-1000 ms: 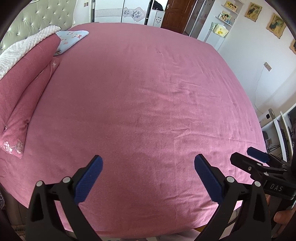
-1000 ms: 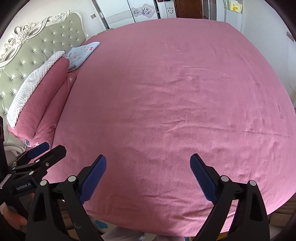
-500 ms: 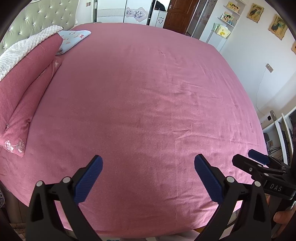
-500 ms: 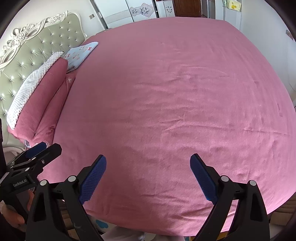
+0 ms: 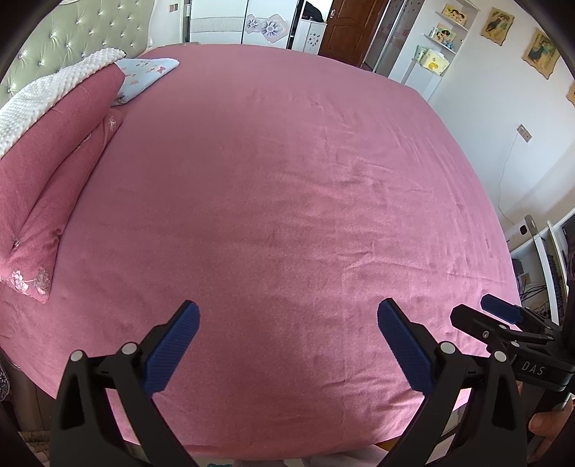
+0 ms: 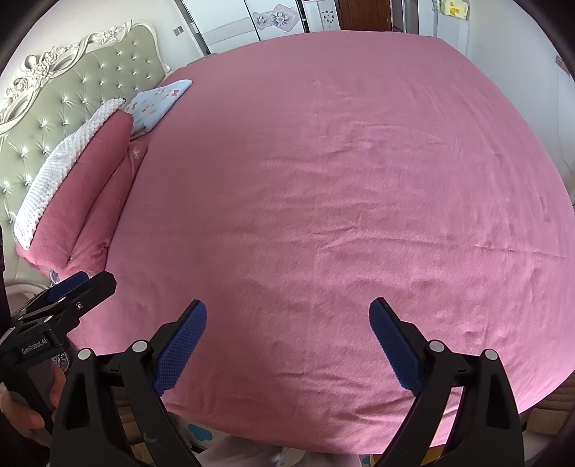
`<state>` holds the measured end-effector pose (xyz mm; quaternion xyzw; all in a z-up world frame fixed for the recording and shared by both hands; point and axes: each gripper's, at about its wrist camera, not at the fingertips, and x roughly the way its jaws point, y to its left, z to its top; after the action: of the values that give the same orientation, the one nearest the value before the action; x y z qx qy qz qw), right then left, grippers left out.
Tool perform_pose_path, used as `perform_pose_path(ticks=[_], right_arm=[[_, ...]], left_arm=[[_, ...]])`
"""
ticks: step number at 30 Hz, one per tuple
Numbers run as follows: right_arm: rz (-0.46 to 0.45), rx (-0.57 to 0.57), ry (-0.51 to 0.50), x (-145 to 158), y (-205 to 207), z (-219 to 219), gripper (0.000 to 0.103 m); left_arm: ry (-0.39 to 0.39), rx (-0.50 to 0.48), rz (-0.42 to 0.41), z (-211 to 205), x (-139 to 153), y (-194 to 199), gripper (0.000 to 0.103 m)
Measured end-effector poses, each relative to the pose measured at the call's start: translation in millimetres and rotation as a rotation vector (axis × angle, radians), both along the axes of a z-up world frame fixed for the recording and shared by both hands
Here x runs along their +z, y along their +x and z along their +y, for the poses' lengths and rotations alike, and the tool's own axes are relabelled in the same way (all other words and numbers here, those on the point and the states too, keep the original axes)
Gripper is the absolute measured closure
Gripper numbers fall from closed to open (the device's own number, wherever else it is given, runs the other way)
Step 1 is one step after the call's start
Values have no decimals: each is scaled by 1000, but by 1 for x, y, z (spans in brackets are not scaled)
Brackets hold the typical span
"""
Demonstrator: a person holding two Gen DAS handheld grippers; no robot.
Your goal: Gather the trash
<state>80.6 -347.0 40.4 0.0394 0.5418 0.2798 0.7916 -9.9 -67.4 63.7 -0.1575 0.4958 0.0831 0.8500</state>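
Observation:
No trash shows in either view. My left gripper (image 5: 287,316) is open and empty, held above the near edge of a bed with a pink sheet (image 5: 287,179). My right gripper (image 6: 287,316) is open and empty over the same near edge of the pink sheet (image 6: 323,179). The right gripper also shows at the right of the left wrist view (image 5: 481,316), and the left gripper shows at the left of the right wrist view (image 6: 86,283). Both stand side by side.
Pink pillows (image 5: 46,172) with a white blanket (image 5: 54,93) and a light blue pillow (image 5: 143,75) lie at the headboard (image 6: 72,93) on the left. A wardrobe (image 5: 244,25), a door (image 5: 345,28) and a white shelf (image 5: 431,64) stand beyond the bed. A desk (image 5: 539,251) stands at the right.
Both views have shifted slightly over the bed. Both grippers stay open and empty.

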Motion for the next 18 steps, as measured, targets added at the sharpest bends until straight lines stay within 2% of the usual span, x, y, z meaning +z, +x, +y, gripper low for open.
perform_pose_path(ticks=[10,18], right_arm=[[7,0,-3,-2,3,-2,14],[17,0,-1,-5,4,-4,14]], left_arm=[[10,12,-9,-3,3,0,4],[31,14,-54,-2,9,-5,5]])
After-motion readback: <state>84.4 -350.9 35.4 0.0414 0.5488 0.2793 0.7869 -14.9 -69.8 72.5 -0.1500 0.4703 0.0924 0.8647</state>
